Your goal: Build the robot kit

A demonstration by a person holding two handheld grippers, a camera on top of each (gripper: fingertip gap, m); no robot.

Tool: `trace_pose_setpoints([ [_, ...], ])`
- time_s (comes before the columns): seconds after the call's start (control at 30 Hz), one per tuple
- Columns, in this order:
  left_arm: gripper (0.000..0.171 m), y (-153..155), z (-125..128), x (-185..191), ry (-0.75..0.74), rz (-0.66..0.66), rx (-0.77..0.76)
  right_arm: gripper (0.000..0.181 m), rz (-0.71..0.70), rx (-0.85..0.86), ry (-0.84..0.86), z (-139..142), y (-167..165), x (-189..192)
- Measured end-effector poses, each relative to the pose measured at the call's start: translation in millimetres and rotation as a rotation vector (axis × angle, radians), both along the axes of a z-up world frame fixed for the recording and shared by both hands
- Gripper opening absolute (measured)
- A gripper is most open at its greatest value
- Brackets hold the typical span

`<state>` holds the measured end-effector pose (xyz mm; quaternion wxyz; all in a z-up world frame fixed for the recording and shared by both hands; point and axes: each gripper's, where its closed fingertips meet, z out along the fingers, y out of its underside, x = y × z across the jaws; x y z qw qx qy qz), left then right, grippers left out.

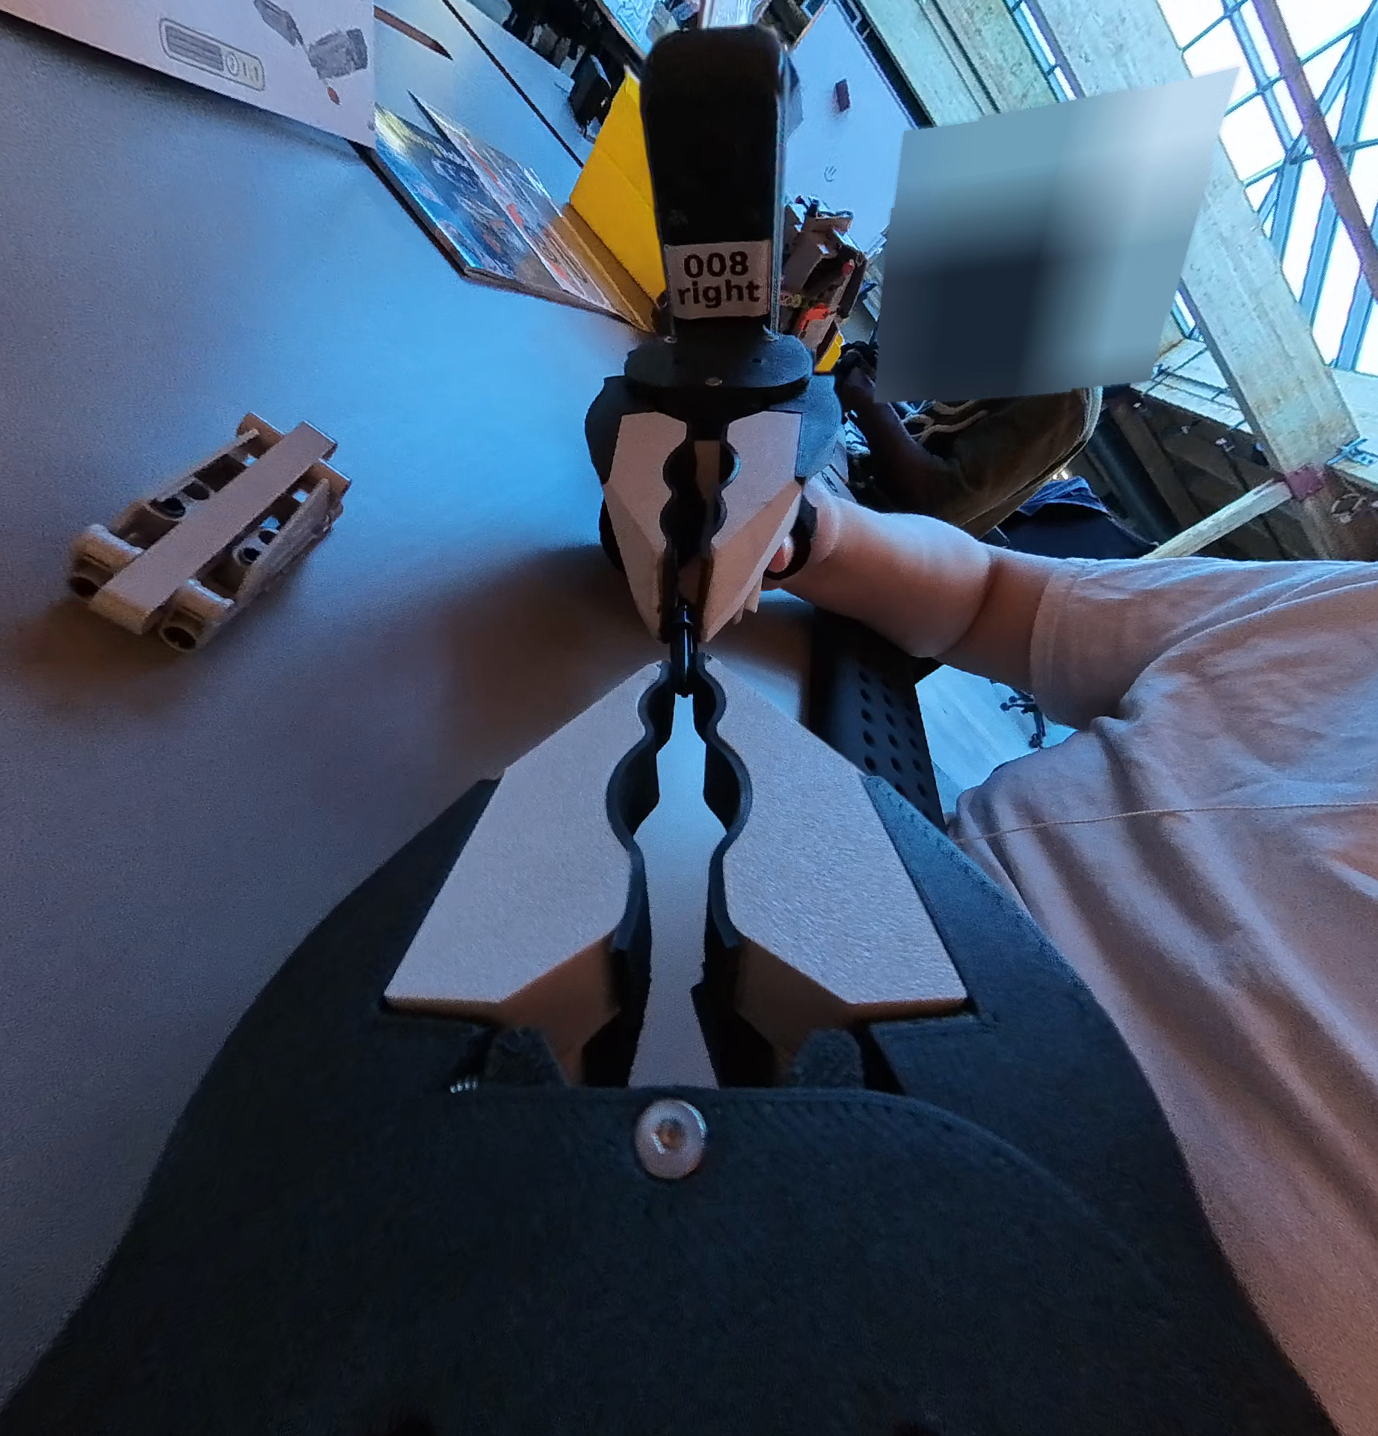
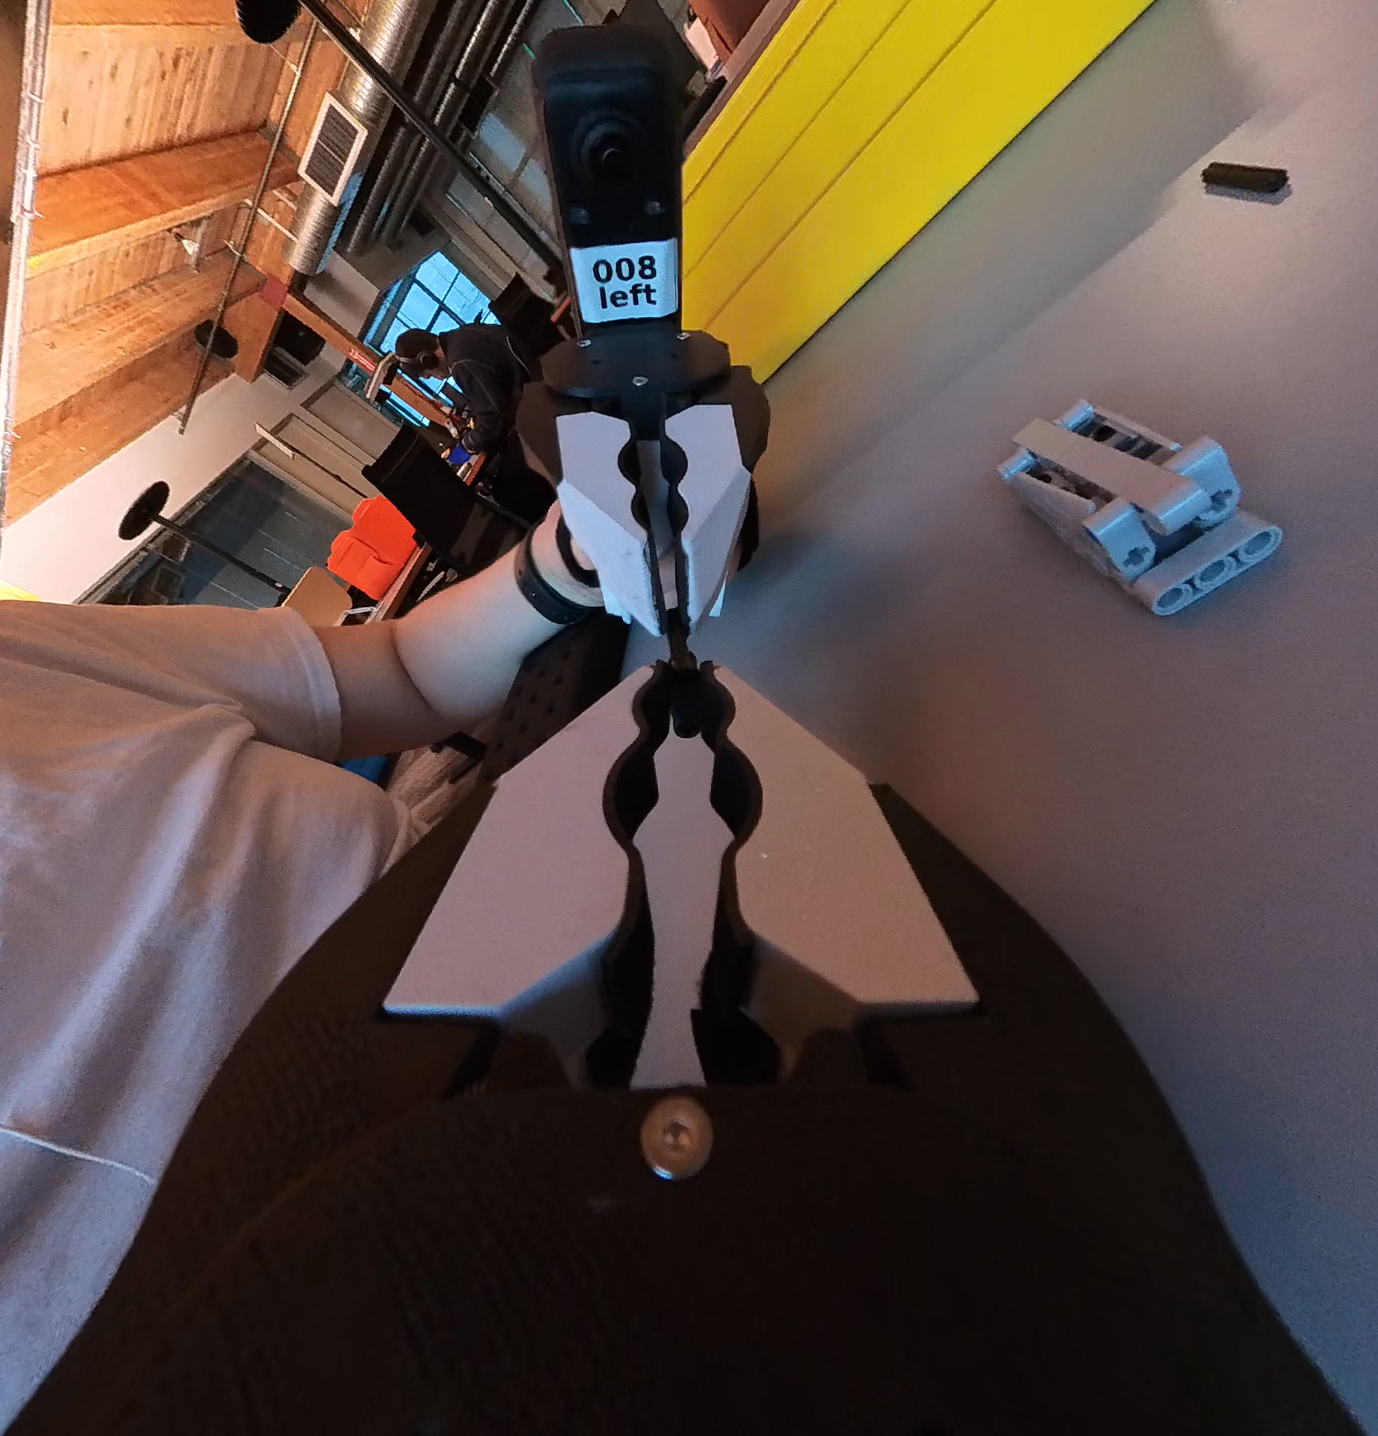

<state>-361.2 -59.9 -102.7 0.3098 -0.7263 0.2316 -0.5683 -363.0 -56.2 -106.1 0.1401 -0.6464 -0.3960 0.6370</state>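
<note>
Desk (image 1: 243, 777) surface, matte grey and smooth, spreads wide on one side of both grippers, with bare room between them and the small grey brick assembly (image 1: 204, 532), which lies flat and well apart from the fingers. I see the desk's near edge running just under the two grippers, a perforated black metal leg (image 1: 872, 723) below it. At the far edge in the left wrist view lie a white printed box (image 1: 227, 54) and an open booklet (image 1: 476, 210); in the right wrist view a yellow panel (image 2: 849, 179) borders the desk and a short black bar (image 2: 1245, 177) lies alone near it.

The assembly is built of pale grey plastic beams with round holes, a flat strip laid along its top.

My left gripper (image 1: 682, 684) and right gripper (image 2: 682, 684) meet tip to tip above the desk edge. Both have pale wedge-shaped fingers with wavy black rubber lining. Each pair is closed down to a narrow gap at the tips, pinching one end of a small thin black piece (image 1: 682, 657) stretched between them. What exactly that piece is, I cannot tell. A person's bare forearm (image 1: 903, 575) and pale sleeve sit behind the right gripper.
</note>
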Motion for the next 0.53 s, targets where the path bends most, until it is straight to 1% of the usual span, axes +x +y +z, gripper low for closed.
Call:
trace_pose_setpoints([
  [0.13,0.002,1.5,1.9,-0.8,-0.014,0.006,0.001,0.006,0.004,-0.013,0.006,1.1,0.6,-0.7],
  [0.23,0.020,3.4,7.2,-2.1,-0.040,0.016,0.021,0.006,0.010,-0.004,-0.009,-1.2,-0.7,-1.4],
  [0.33,0.012,3.9,8.4,-4.8,-0.054,0.022,0.016,0.006,0.003,-0.006,-0.001,-0.2,0.4,-0.9],
  [0.47,0.012,-0.7,3.5,-1.6,-0.023,-0.011,0.001,0.005,-0.009,-0.026,0.012,1.6,3.5,-0.3],
  [0.53,0.009,-3.1,1.0,0.6,-0.005,-0.027,-0.001,0.006,-0.001,-0.028,0.013,1.9,2.4,-0.2],
])
